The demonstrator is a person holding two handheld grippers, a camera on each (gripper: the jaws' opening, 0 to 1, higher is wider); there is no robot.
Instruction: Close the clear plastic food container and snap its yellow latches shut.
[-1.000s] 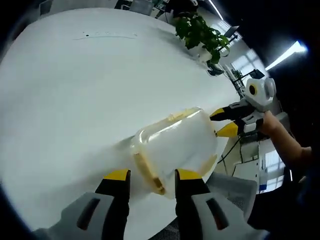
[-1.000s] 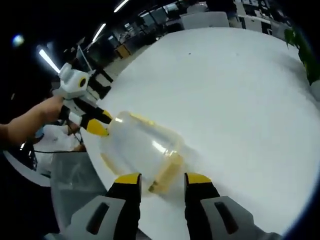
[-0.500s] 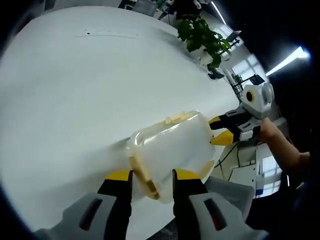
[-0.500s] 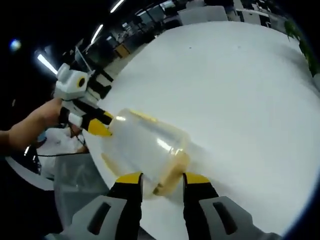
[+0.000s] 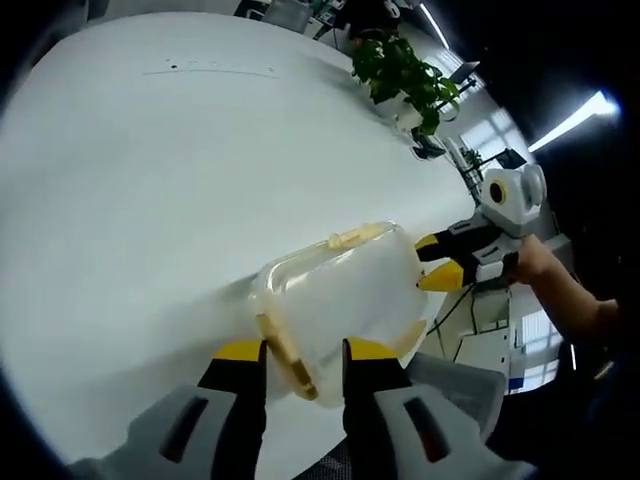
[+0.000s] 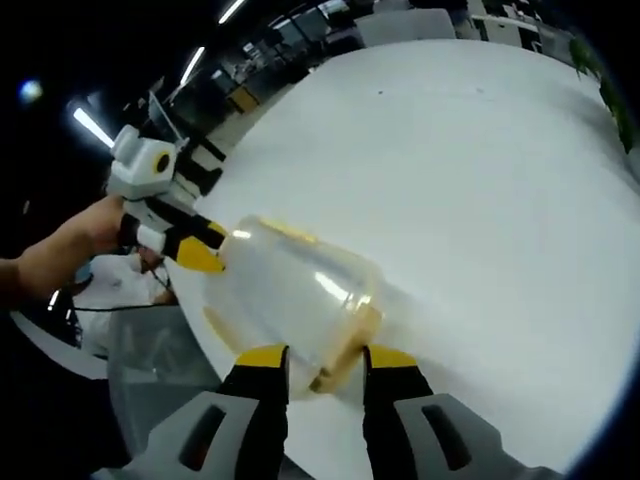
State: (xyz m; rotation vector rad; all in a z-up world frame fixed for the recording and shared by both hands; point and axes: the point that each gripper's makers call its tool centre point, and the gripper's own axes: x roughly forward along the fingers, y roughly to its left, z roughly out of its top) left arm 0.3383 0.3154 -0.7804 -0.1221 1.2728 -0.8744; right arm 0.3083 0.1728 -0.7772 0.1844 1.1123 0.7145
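Both grippers narrowed onto end latches | left gripper [image 5: 303, 350], right gripper [image 6: 313, 355] pinching yellow latches [image 5: 283, 352] | clear container [image 5: 345, 295] lidded

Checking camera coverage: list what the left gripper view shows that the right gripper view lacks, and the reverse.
Left gripper view: a potted plant at the table's far edge. Right gripper view: dark office furniture and ceiling lights beyond the table. Both: the clear container on the white table, a yellow latch between each view's own jaws, and the opposite gripper at the far end.
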